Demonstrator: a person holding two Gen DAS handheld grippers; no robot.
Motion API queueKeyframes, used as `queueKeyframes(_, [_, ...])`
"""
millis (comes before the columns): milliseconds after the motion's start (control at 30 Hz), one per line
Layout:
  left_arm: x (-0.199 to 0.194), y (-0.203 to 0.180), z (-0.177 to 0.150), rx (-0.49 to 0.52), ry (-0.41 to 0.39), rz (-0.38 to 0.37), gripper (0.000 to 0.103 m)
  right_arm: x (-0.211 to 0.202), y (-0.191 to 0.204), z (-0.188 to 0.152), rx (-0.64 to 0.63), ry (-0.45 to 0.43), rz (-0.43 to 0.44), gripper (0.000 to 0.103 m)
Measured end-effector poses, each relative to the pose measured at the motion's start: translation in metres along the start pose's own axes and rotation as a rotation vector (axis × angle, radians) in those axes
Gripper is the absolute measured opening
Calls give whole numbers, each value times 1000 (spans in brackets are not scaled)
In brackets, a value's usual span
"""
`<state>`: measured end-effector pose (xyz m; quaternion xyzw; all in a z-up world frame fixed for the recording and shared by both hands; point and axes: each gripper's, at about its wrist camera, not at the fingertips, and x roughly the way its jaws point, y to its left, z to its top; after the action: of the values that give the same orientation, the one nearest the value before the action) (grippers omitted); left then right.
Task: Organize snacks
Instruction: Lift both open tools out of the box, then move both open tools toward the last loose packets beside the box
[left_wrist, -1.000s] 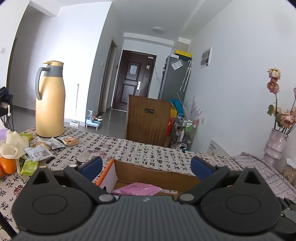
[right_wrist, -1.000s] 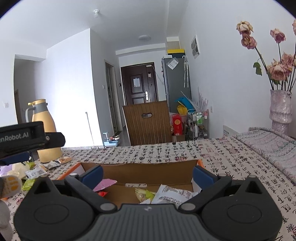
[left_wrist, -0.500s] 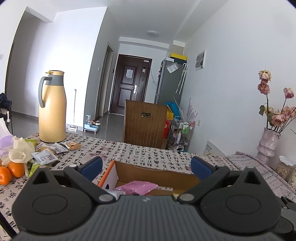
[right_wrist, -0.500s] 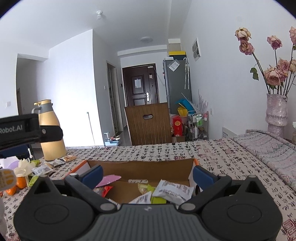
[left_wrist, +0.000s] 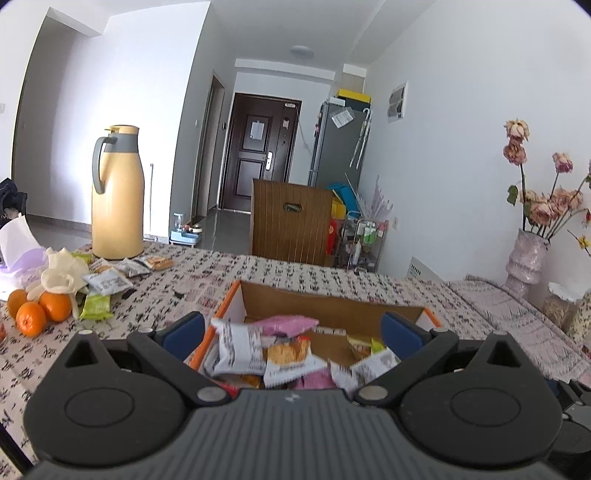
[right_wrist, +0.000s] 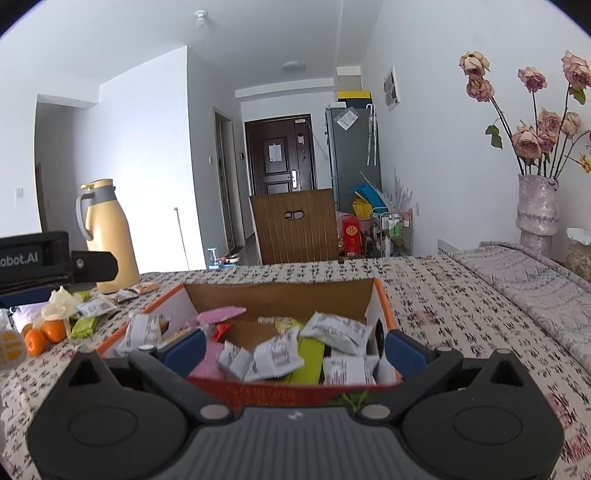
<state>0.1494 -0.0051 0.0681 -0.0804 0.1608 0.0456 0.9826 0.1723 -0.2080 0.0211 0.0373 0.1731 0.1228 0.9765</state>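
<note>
An open cardboard box (left_wrist: 332, 308) with an orange rim sits on the patterned tablecloth, holding several snack packets: white ones (left_wrist: 240, 347), a pink one (left_wrist: 290, 325) and a green one (right_wrist: 310, 358). My left gripper (left_wrist: 291, 332) hovers open over the box's near left side, with nothing between its blue fingertips. Over the near edge of the same box (right_wrist: 277, 295), my right gripper (right_wrist: 295, 349) is also open and empty. More loose packets (left_wrist: 107, 283) lie on the table by the thermos, among them a green one (left_wrist: 96, 307).
A tall yellow thermos (left_wrist: 116, 192) stands at the far left, with oranges (left_wrist: 40, 314) and a crumpled white glove (left_wrist: 61, 275) in front of it. A vase of dried roses (right_wrist: 537, 214) stands at the right. The left tool's black housing (right_wrist: 40, 258) shows at the left edge. A wooden chair back (right_wrist: 295, 225) rises beyond the table.
Both views have risen and tipped down, so much more of the box's inside and its packets shows. Both grippers have stayed open and empty.
</note>
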Motion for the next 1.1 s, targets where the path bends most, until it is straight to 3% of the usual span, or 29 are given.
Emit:
queueKeyframes(333, [-13,2,-36,7,101,6,103,-28,-11,-36,9,64,-17,103])
queueKeyframes(733, [-11,4,-93,35,281,-15,103,-51,-30,-76,45,143,-43,103])
queueKeyframes(900, [-7,-6,-107,47,345,-45,103,-54,-38,-87,65,166,-57,103])
queueKeyframes(1100, [-3,-32,-113,100,366,-80,103,-56,-49,-90,84,169,-79,103])
